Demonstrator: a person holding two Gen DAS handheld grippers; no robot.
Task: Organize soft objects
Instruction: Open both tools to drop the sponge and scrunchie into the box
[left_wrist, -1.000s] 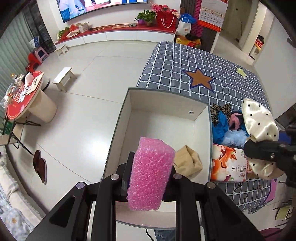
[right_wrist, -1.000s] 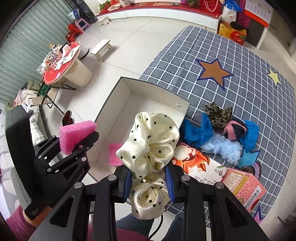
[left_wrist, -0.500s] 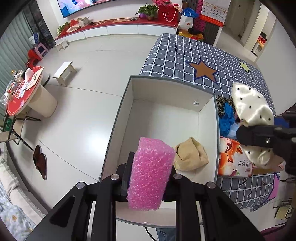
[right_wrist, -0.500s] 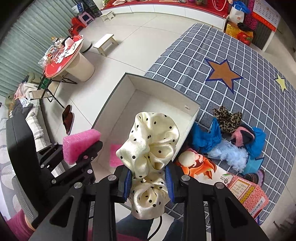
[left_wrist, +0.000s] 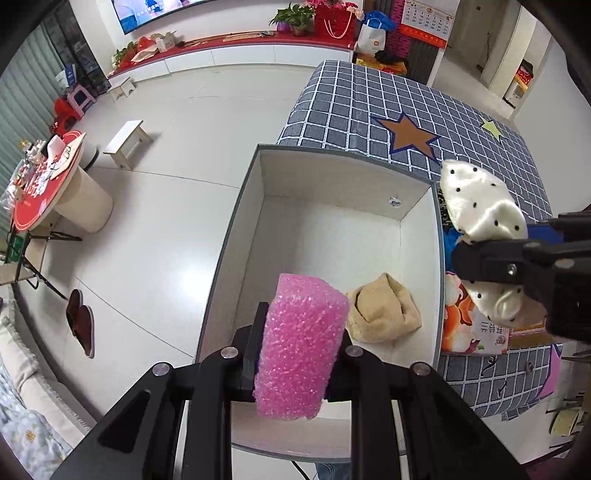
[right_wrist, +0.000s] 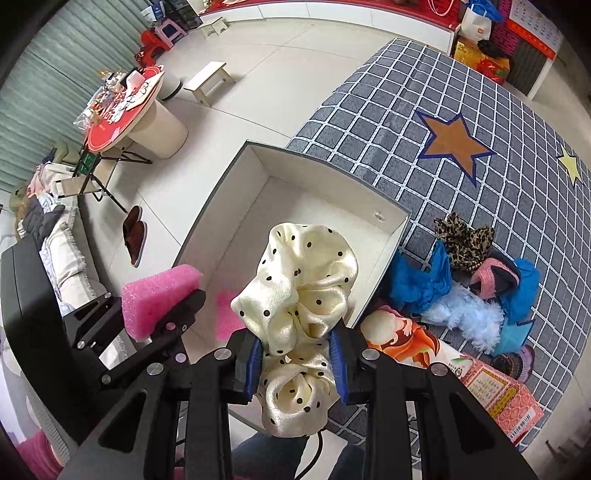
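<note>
My left gripper (left_wrist: 300, 354) is shut on a pink foam sponge (left_wrist: 301, 350) and hangs over the near end of an open white box (left_wrist: 347, 157). A tan cloth bundle (left_wrist: 384, 314) lies inside the box, by its right wall. My right gripper (right_wrist: 297, 363) is shut on a cream polka-dot scrunchie (right_wrist: 306, 291), above the box's near right corner. In the right wrist view a second pink piece (right_wrist: 226, 314) shows on the box floor. The left wrist view hides it behind the sponge.
The box stands at the edge of a grey checked cloth (right_wrist: 406, 110). To the right of the box lie blue cloth (right_wrist: 417, 284), a leopard scrunchie (right_wrist: 461, 236), pale blue fluff (right_wrist: 469, 317), a cartoon-printed pack (right_wrist: 406, 339) and a pink carton (right_wrist: 495, 391). Bare floor lies beyond the box's left wall.
My right gripper has carried the scrunchie a little left and down, closer to the box's right wall. The left gripper has stayed put with the sponge.
</note>
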